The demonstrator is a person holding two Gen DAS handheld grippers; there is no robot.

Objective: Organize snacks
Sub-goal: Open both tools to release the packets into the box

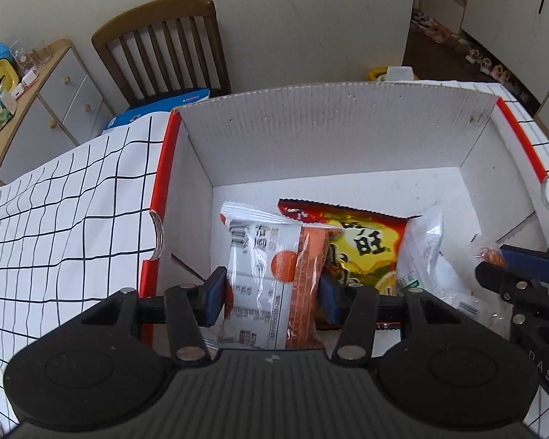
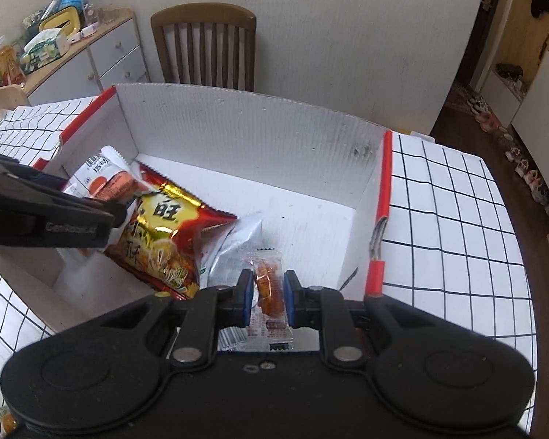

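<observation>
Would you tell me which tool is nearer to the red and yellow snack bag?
Left. The left tool hangs directly over the red and yellow snack bag; the right tool is farther off.

The left gripper (image 1: 272,294) clamps a white-and-orange snack packet (image 1: 271,278) over a white cardboard box with red edges (image 1: 311,135). Inside the box lie a red-and-yellow snack bag (image 1: 366,241) and a clear wrapper (image 1: 426,252). At the right edge, the right gripper (image 1: 494,261) pinches a small orange snack (image 1: 488,255).

Black gripper (image 1: 272,294), blue pads (image 2: 246,301)
</observation>
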